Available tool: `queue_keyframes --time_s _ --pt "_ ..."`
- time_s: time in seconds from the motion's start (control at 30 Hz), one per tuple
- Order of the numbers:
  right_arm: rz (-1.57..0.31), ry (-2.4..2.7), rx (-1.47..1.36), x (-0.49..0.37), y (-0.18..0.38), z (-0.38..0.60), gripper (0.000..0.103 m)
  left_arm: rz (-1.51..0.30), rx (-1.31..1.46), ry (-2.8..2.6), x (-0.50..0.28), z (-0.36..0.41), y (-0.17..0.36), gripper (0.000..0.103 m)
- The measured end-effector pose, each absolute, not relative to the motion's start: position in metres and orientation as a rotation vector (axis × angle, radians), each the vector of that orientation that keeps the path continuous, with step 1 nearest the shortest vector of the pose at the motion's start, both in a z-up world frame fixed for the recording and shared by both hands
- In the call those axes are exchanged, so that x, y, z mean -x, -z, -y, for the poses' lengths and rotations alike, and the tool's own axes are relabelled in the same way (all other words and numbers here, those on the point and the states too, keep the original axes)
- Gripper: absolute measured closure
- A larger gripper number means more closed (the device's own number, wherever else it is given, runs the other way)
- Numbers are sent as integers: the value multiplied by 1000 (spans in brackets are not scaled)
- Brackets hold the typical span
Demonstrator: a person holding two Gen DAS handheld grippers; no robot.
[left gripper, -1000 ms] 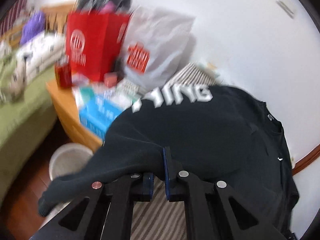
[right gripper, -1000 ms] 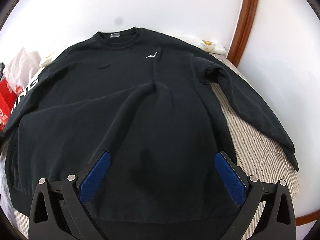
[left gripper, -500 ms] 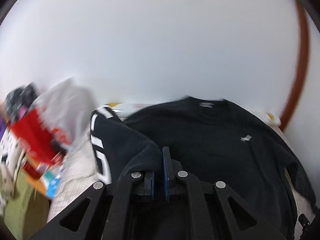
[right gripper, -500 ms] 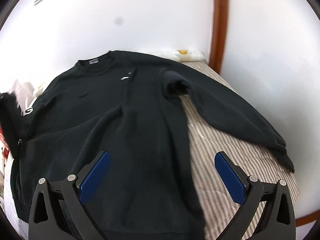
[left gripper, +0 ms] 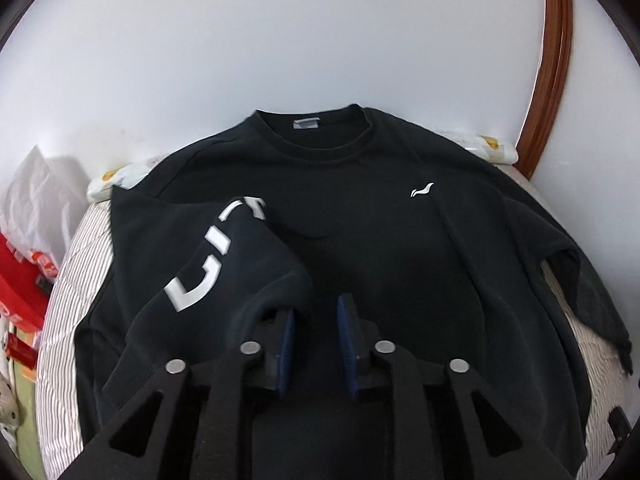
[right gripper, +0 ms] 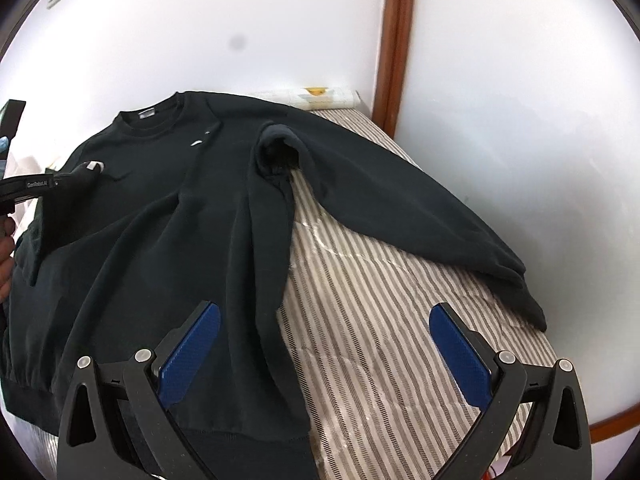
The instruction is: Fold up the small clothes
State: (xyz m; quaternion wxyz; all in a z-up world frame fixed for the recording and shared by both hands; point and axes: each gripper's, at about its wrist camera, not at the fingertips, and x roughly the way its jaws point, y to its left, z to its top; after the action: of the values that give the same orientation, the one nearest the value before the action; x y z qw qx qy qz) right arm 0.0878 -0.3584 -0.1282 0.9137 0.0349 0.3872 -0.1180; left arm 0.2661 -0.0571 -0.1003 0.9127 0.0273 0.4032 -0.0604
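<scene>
A black sweatshirt (left gripper: 384,240) lies face up on a striped mattress (right gripper: 380,304), collar toward the wall. Its left sleeve (left gripper: 224,264), with white letters, is folded across the chest and drapes over the left finger of my left gripper (left gripper: 314,316), whose jaws stand a little apart with nothing between the pads. The left gripper also shows at the left edge of the right wrist view (right gripper: 36,184). My right gripper (right gripper: 324,340) is wide open and empty above the sweatshirt's right side and the bare mattress. The right sleeve (right gripper: 408,204) lies stretched out toward the mattress's right edge.
A white wall with a brown wooden trim (right gripper: 394,48) runs behind the mattress. A folded patterned cloth (right gripper: 324,96) lies at the head. A white plastic bag (left gripper: 36,196) and a red bag (left gripper: 20,280) stand left of the mattress.
My left gripper carried the lettered sleeve inward across the chest and its jaws have parted, letting go of the sleeve. My right gripper swung right, toward the outstretched right sleeve, still open.
</scene>
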Motion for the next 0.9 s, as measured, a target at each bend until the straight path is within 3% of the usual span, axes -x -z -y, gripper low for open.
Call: queue_keyframes --time_s 0.1,0.13,0.27,0.43,0.6,0.9 --pt "-769 198 -41 -93 118 338 0 -805 -51 118 -239 33 92 50" --pt "-754 168 -29 -96 114 327 0 -793 -47 106 -235 27 90 35" --pt "-736 65 3 -112 104 286 5 -774 10 34 -197 -30 89 34" --pt "-765 -85 48 -150 105 223 28 -848 92 -124 -161 -106 112 34" --pt "-771 -216 116 -178 113 154 28 -906 155 -145 -134 -156 144 34" --pt "-849 -414 136 -235 143 59 28 -894 199 -54 -139 -163 173 34"
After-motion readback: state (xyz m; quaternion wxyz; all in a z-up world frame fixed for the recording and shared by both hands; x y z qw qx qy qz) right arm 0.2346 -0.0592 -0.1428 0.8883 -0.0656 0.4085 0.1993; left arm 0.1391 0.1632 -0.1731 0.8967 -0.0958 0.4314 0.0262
